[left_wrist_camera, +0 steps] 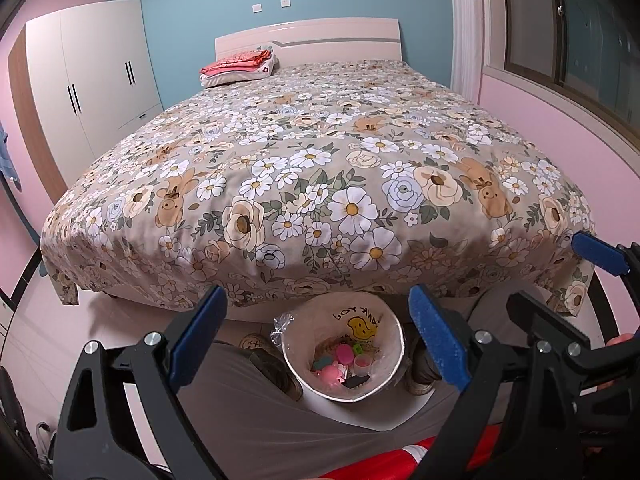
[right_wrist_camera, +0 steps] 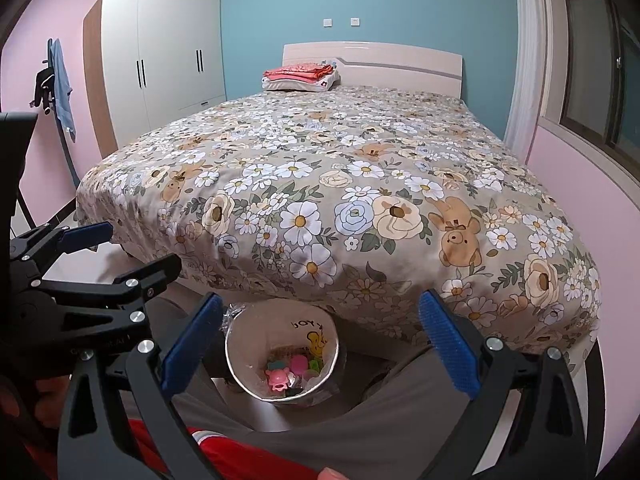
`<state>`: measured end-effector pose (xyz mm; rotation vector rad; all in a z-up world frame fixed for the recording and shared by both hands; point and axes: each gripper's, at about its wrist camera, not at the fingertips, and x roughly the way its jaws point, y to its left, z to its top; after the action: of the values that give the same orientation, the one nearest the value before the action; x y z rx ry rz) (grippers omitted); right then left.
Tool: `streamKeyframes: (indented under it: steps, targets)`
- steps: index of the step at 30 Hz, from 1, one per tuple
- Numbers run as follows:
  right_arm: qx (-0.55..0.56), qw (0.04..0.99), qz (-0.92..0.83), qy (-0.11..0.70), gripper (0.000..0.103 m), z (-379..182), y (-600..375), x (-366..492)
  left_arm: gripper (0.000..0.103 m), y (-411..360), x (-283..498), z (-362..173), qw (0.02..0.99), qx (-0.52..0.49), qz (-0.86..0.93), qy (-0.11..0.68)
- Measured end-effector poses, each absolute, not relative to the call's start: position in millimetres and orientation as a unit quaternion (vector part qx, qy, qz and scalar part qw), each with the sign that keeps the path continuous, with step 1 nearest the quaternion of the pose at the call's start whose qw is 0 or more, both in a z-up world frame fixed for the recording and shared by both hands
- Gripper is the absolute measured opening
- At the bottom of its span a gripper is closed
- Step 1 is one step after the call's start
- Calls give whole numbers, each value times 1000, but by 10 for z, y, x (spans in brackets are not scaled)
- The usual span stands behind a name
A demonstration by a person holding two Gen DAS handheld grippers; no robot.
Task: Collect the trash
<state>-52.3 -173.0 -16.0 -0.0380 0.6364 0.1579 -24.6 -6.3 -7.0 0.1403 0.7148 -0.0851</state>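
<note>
- A white wardrobe (left_wrist_camera: 92, 76) is standing at the upper left of the left wrist view, with bare floor lying between it and the bed's left edge.
- The left gripper (left_wrist_camera: 316, 344) is sitting at the bottom of its view with its blue-padded fingers (left_wrist_camera: 198, 336) spread wide and gripping nothing.
- The trash bin (left_wrist_camera: 394, 356) is showing in the lower centre of that view, between the two fingers and below them, just beside the foot of the bed (left_wrist_camera: 312, 168).
- Small trash pieces (left_wrist_camera: 346, 360), pink, green and dark, are lying in the bin's bottom; what each one is, I cannot quite tell.
- The person's grey trouser legs (left_wrist_camera: 248, 412) are flanking the bin on both sides, leaving little room around its rim.
- The flowered bedspread is hanging over the bed's foot edge just above the bin, and its top is lying flat and open up to the folded red cloth (left_wrist_camera: 240, 62) near the headboard.
- The right gripper (right_wrist_camera: 320, 344) is likewise sitting wide open and holding nothing, with the bin between its fingers in the lower centre of the right wrist view.
- At the right of both views, a pink wall under a window (right_wrist_camera: 592, 80) is closing off that side.
</note>
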Motion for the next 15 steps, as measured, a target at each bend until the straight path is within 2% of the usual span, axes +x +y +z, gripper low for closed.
streamKeyframes:
  steps: [15]
  targets:
    - [-14, 945, 78, 318, 99, -191, -1724, -518, 91, -73, -248, -74, 933, 69, -40, 351]
